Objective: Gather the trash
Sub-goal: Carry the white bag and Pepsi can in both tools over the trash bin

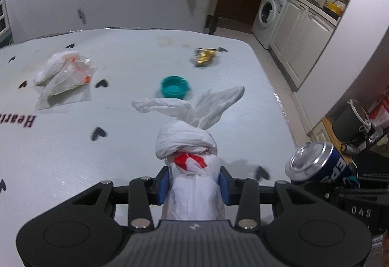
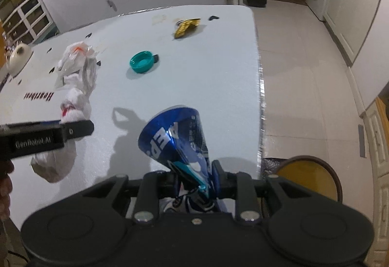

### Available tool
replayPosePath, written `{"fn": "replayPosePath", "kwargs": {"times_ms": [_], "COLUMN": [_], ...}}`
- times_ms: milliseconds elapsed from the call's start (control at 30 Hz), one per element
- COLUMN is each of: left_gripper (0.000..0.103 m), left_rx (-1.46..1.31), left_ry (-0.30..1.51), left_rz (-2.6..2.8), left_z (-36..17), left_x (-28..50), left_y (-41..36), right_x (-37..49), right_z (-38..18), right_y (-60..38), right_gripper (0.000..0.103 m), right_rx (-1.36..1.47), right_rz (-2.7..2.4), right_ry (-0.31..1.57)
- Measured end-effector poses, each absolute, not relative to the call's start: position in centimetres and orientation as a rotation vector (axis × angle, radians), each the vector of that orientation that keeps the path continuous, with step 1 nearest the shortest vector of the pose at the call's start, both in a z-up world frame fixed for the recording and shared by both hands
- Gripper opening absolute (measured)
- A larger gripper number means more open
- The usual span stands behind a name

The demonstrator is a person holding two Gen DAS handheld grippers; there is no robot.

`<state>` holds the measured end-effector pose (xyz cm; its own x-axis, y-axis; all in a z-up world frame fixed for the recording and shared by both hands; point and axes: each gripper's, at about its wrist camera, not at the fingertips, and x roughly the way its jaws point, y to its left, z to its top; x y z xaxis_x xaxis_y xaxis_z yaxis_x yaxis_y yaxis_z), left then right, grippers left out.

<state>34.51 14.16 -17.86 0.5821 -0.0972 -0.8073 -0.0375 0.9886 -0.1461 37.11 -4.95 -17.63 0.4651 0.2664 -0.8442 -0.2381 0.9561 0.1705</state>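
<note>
My left gripper is shut on a knotted white plastic bag with a red mark, held above the table; it also shows in the right wrist view. My right gripper is shut on a crushed blue can, held over the table near its right edge; the can also shows in the left wrist view. A teal lid, a gold wrapper and a crumpled clear and white bag lie on the table.
The table's right edge drops to a tiled floor. A round yellow stool stands below that edge. A washing machine and white cabinets line the far right. A white teapot sits at the table's left.
</note>
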Motion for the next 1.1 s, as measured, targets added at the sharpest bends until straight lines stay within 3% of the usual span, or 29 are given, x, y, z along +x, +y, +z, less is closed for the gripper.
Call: {"fn": "replayPosePath", "kwargs": {"times_ms": [633, 1100], "left_gripper": [0.042, 0.042], "left_rx": [-0.107, -0.078], "left_ry": [0.974, 1.108], "left_rz": [-0.112, -0.173], "left_z": [-19.0, -25.0], "left_x": [35.5, 39.2], "left_y": [-5.0, -15.7], "right_x": [36.5, 38.4], "right_z": [-18.4, -23.8], "right_y": [-23.1, -34.1], "right_gripper": [0.026, 0.026], "right_rx": [0.088, 0.157], "right_rz": [0.243, 0.157], "right_ry": [1.043, 1.123]}}
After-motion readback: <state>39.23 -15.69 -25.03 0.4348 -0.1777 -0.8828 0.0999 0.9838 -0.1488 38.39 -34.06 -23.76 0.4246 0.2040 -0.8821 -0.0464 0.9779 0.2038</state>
